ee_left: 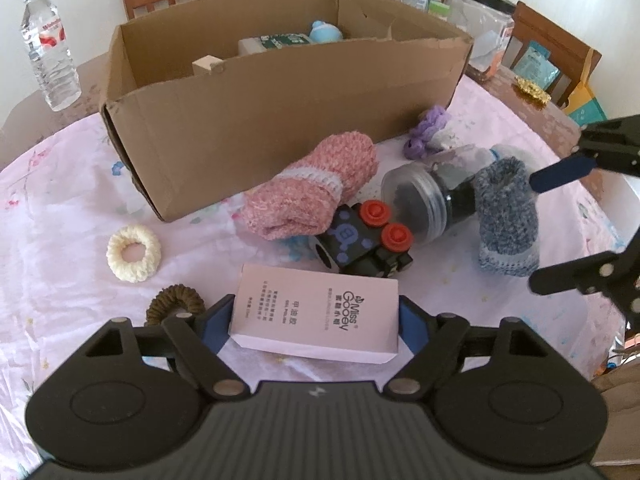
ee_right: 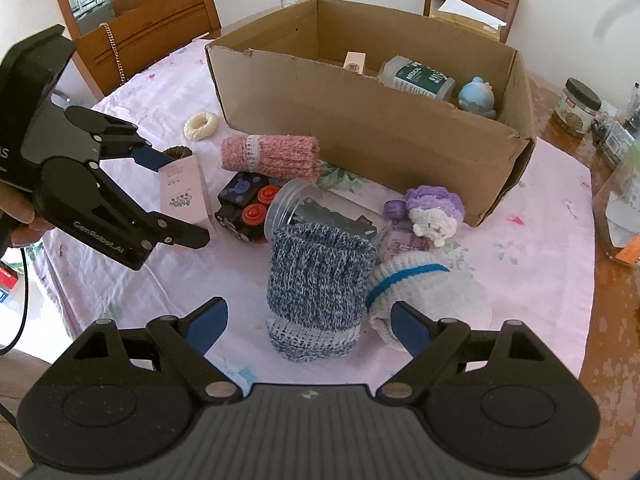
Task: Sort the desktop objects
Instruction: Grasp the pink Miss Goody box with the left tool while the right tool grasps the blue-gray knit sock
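My left gripper (ee_left: 316, 322) is shut on a pink Miss Gooey box (ee_left: 320, 316), its blue pads against both sides. In the right wrist view it (ee_right: 176, 200) holds the box (ee_right: 184, 192) just above the cloth. My right gripper (ee_right: 308, 326) is open, with the rolled blue-grey sock (ee_right: 316, 284) between its fingers. In the left wrist view it (ee_left: 544, 232) stands open around that sock (ee_left: 506, 220). The open cardboard box (ee_left: 280, 112) stands behind, with a bottle (ee_right: 416, 76) and a blue toy (ee_right: 476, 96) inside.
On the pink cloth lie a pink sock roll (ee_left: 316, 188), a black toy with red buttons (ee_left: 360, 240), a clear jar (ee_left: 416, 204), a purple knit doll (ee_right: 434, 210), a white sock (ee_right: 432, 296), cream (ee_left: 134, 254) and brown (ee_left: 176, 304) hair ties. A water bottle (ee_left: 48, 48) stands left.
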A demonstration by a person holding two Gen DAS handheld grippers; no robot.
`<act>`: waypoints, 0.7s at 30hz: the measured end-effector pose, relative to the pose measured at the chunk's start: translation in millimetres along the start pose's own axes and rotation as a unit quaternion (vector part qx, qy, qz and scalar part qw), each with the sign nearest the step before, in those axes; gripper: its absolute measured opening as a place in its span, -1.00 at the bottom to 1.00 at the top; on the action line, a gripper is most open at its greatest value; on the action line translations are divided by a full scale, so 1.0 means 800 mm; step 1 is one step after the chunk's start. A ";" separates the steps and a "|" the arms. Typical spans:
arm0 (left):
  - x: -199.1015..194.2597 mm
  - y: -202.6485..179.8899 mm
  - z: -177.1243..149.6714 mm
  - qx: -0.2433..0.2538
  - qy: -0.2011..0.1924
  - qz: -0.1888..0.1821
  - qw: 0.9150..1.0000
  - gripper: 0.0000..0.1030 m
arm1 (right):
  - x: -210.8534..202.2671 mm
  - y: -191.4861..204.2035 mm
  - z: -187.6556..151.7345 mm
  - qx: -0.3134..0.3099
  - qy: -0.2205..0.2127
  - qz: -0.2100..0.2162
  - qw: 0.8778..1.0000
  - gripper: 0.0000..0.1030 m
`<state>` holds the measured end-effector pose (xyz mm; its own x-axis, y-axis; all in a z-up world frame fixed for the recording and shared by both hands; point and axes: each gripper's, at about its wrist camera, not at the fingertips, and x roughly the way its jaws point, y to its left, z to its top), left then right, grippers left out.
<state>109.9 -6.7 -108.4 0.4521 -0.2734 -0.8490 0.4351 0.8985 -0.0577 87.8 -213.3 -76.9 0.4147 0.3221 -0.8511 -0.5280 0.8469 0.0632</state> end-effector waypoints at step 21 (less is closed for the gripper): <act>-0.032 0.001 0.002 -0.006 -0.020 -0.009 1.000 0.60 | 0.023 0.018 0.013 -0.072 -0.001 -0.034 0.997 0.17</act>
<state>99.7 0.7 -85.7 0.4755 -0.3037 -0.8256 0.4339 0.8974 -0.0802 95.9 -190.9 -85.9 0.4538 0.2675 -0.8500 -0.6003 0.7967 -0.0698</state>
